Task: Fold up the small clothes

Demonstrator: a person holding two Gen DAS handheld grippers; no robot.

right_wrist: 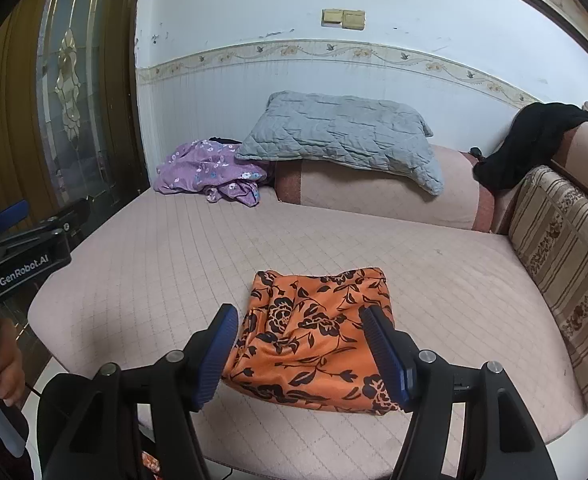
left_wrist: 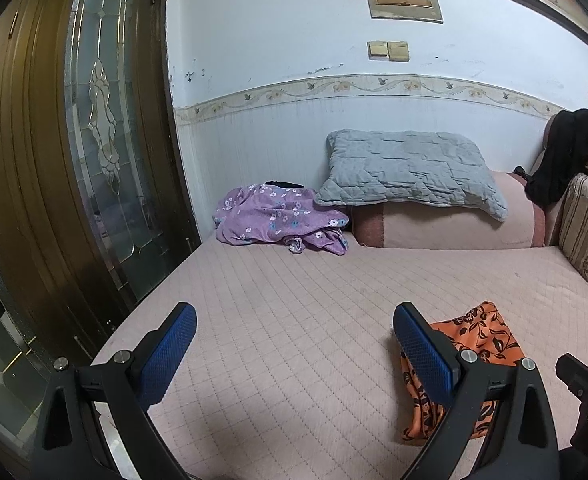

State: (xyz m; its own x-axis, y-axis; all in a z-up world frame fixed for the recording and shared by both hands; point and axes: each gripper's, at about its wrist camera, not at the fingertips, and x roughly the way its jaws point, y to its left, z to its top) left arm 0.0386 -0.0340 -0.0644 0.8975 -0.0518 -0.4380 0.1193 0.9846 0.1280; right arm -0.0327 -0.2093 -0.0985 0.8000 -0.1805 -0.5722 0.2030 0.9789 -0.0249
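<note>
Orange floral garment (right_wrist: 314,336) lay near the bed's (right_wrist: 142,264) front edge, directly ahead of the right gripper (right_wrist: 300,354), jaws apart; left gripper (left_wrist: 294,356), jaws apart, stood farther off.

The orange garment (right_wrist: 318,336) is showing a black flower-and-leaf print, lying on the pale pink quilted bed (right_wrist: 174,264). Beyond it on the bed, a purple cloth (right_wrist: 206,172) is carrying small white and blue flowers, beside a grey quilted pillow (right_wrist: 342,140). Right of the pillow, a black garment (right_wrist: 526,140) is draping over a beige-and-brown striped cushion (right_wrist: 566,240). Blue pads are lining both grippers' black jaws.
</note>
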